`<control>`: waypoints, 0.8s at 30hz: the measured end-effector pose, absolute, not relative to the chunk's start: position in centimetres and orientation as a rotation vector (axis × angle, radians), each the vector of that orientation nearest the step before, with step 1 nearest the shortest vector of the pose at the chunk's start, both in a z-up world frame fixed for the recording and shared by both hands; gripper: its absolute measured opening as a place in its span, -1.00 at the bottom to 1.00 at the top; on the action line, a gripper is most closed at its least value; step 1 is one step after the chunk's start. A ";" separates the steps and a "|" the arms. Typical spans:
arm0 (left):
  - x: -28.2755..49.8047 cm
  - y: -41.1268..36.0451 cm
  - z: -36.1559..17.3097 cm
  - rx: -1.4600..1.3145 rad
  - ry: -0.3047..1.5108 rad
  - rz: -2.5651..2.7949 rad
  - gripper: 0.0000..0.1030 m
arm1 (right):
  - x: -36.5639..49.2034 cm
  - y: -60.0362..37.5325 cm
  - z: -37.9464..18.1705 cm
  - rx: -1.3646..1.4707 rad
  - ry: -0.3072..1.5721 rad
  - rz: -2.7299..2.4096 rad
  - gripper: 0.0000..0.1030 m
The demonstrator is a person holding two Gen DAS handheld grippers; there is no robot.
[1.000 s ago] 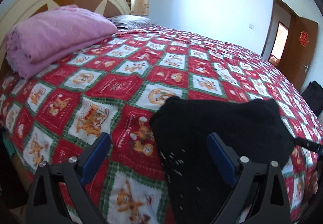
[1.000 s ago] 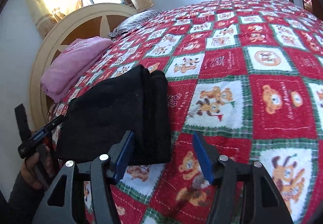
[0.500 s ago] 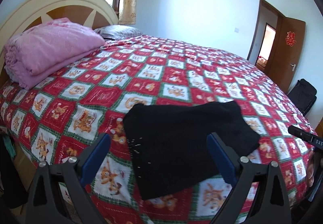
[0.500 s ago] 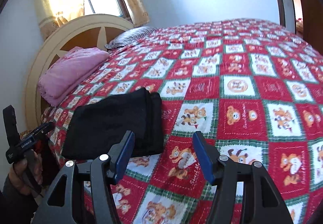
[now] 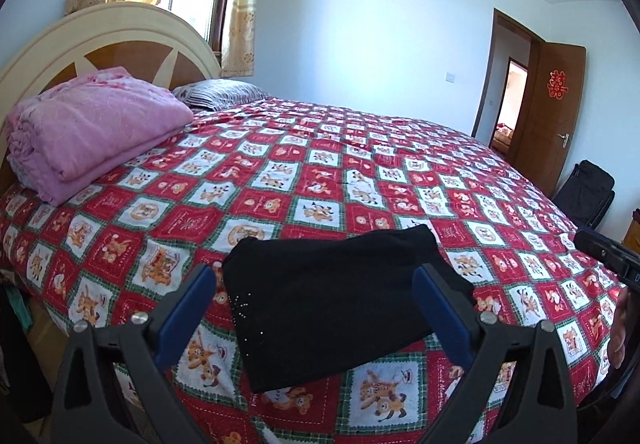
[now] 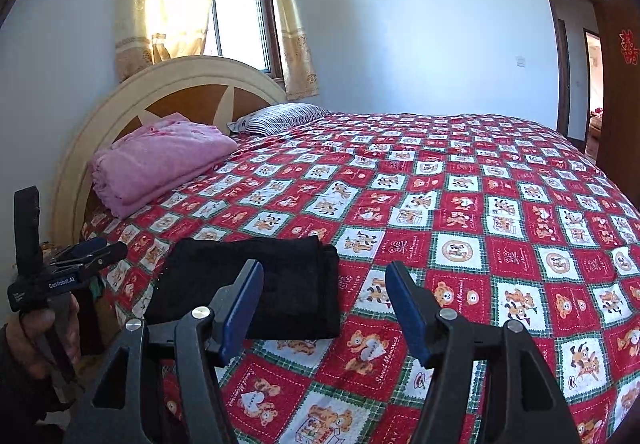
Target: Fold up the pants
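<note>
Folded black pants [image 5: 340, 296] lay as a compact rectangle near the front edge of the bed, on the red, white and green checked quilt [image 5: 360, 172] printed with cartoon bears. In the right wrist view we saw the same pants [image 6: 256, 284] with their stacked folded layers showing along the edge that faced the middle of the bed.

We held the left gripper [image 5: 316, 308] above the bed with its blue-padded jaws spread wide; the pants lay beneath and beyond the gap, and neither pad touched the cloth. In the right wrist view this gripper [image 6: 86, 254] appeared at the far left, gripped by a hand [image 6: 38, 340] in a dark sleeve, with nothing between its tips.

The right gripper [image 6: 324, 304] was likewise raised clear of the quilt. Its jaws were opening, and nothing lay between them: the left pad overlapped the near corner of the pants only in line of sight, while the right pad stood over bare quilt. In the left wrist view we caught only a dark end of it [image 5: 608, 258] at the right margin, too partial to read.

Toward the head of the bed we noted a folded pink blanket [image 5: 88, 132] against the cream and wood headboard [image 5: 108, 32], with a striped pillow [image 5: 220, 94] just beside it. A curtained window [image 6: 236, 20] stood behind the headboard, and a brown door [image 5: 552, 112] stood ajar on the far wall.
</note>
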State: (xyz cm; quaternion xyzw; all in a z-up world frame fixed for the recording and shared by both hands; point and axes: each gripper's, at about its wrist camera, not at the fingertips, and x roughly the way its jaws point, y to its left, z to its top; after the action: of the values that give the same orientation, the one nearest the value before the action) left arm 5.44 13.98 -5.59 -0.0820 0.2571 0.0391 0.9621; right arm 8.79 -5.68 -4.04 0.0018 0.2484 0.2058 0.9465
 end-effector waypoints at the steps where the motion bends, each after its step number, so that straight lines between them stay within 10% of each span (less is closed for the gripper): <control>1: 5.5 14.0 -5.6 -0.165 0.523 0.078 0.96 | 8.8 -5.6 -4.1 0.000 0.508 0.418 0.27; 24: 5.4 13.8 -5.2 -0.148 0.513 0.085 1.00 | 8.3 -5.8 -3.5 -0.004 0.474 0.389 0.28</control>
State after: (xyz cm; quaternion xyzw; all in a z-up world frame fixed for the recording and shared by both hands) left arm 5.41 13.79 -5.17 -0.0730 0.2536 0.0419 0.9636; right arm 8.31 -5.78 -3.54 -0.0019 0.2334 0.1915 0.9533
